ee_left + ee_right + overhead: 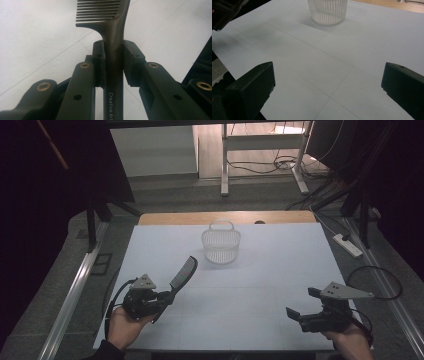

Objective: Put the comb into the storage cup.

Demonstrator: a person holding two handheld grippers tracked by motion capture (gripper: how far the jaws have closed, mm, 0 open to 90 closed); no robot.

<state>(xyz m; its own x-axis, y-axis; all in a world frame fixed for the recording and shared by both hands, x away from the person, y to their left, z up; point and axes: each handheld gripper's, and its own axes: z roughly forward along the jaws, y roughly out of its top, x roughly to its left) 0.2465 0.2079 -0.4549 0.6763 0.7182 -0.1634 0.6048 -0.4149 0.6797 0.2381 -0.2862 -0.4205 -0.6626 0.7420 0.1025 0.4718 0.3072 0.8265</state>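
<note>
The left claw (162, 300) is clamping the handle of the black comb (183, 272), teeth pointing toward the white basket (221, 246) at the far middle of the surface (280, 270), so I judge it should be carrying the comb level and slowly there, while the right claw (302, 315) is waiting with jaws wide apart.

Black gripper (165, 300) bodies, grey triangular plates, brass-ringed screws (black cables trailing).

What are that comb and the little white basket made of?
Comb: looks like dark moulded plastic, a smooth, slightly glossy handle with printed lettering. Basket: probably thin white plastic, judging by its fine slatted walls and loop handle.
</note>
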